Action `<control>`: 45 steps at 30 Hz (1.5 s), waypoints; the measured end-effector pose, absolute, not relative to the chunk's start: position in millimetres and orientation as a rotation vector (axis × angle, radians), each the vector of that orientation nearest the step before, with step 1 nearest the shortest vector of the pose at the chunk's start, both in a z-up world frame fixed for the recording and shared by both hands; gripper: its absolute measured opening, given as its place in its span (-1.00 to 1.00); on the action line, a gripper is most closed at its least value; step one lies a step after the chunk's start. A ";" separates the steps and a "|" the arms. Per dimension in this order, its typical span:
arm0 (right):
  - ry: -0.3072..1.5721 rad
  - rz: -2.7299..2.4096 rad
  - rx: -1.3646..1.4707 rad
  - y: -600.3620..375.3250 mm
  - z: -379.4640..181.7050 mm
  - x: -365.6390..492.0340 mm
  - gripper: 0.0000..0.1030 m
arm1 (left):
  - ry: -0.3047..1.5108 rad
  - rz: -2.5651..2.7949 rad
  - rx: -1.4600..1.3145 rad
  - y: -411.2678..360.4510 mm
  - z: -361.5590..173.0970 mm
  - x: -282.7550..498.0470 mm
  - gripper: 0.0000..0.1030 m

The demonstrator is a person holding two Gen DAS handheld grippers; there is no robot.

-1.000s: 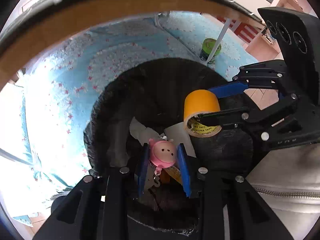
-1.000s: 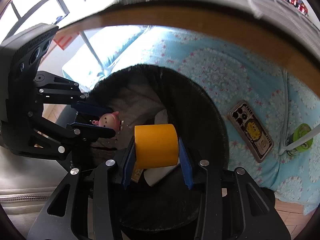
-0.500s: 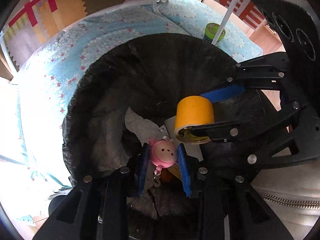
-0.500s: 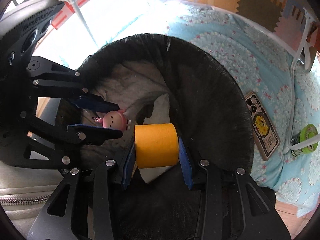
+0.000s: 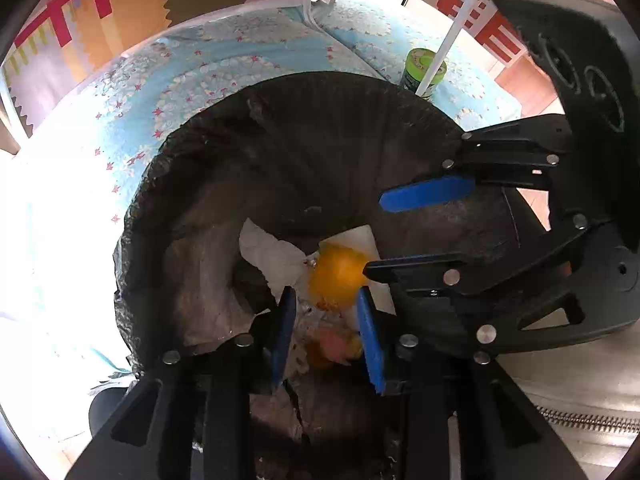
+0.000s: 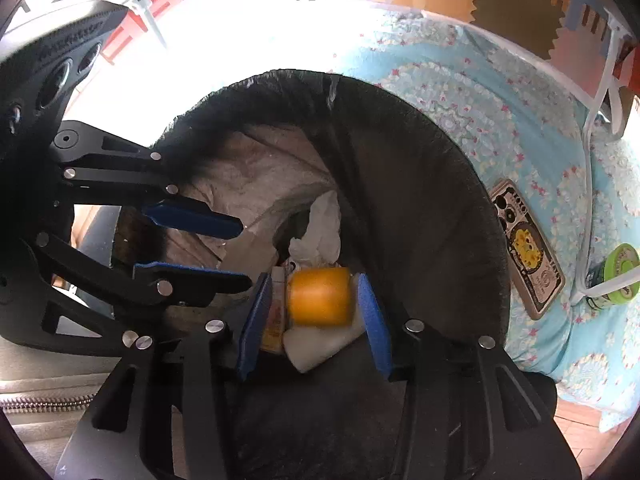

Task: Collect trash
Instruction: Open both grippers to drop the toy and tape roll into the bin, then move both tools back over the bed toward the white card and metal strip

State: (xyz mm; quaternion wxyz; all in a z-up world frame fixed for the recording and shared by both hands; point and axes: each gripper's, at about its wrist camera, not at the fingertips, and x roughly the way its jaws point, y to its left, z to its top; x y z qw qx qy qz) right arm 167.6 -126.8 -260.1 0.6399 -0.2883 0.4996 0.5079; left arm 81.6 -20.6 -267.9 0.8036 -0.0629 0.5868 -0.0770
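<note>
Both grippers hang over the mouth of a black trash bag (image 5: 280, 128), which also shows in the right wrist view (image 6: 420, 184). My left gripper (image 5: 326, 300) is open and empty; it also shows in the right wrist view (image 6: 224, 252). A blurred pink pig toy (image 5: 336, 344) is below its fingers, inside the bag. My right gripper (image 6: 316, 300) is open, and it also shows in the left wrist view (image 5: 380, 236). The blurred orange tape roll (image 6: 320, 296) is loose between its fingers, falling into the bag; it shows in the left wrist view too (image 5: 338, 276). White crumpled paper (image 6: 320, 228) lies inside.
The bag sits on a blue flowered blanket (image 6: 460, 80). A phone in a patterned case (image 6: 524, 248) and a green-lidded can (image 6: 616, 276) lie on the blanket to the right. White metal frame bars (image 6: 588, 128) stand by the can. A grey zipped cushion (image 5: 580, 400) is close by.
Both grippers opened. The pink pig toy dropped from my left gripper into the bag, and the orange tape roll left my right gripper and is falling.
</note>
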 end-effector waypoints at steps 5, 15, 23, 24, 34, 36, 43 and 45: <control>1.115 1.155 -0.639 -131.0 -252.1 167.4 -0.08 | 1.242 -0.151 -0.119 -24.1 -260.0 78.5 -0.17; 1.027 1.165 -0.578 -147.5 -215.5 164.2 -0.07 | 1.158 -0.142 -0.071 -30.4 -226.1 66.2 -0.16; 0.967 1.198 -0.528 -156.3 -180.5 162.3 -0.07 | 1.073 -0.129 -0.038 -24.3 -182.3 45.9 -0.16; 0.956 1.205 -0.519 -157.5 -172.9 162.9 -0.07 | 1.063 -0.129 -0.036 -22.5 -176.6 43.7 -0.16; 0.834 1.268 -0.431 -158.7 -109.6 175.1 0.00 | 0.883 -0.117 -0.072 22.5 -91.6 40.1 -0.16; 0.798 1.266 -0.419 -156.6 -98.7 180.6 0.01 | 0.862 -0.086 -0.059 28.8 -79.5 47.6 -0.16; 0.730 1.265 -0.401 -138.5 -70.1 198.3 0.01 | 0.846 0.022 -0.087 68.0 -60.4 81.2 -0.04; 0.715 1.260 -0.399 -132.0 -66.0 204.5 0.02 | 0.840 0.066 -0.088 77.7 -58.4 93.6 0.12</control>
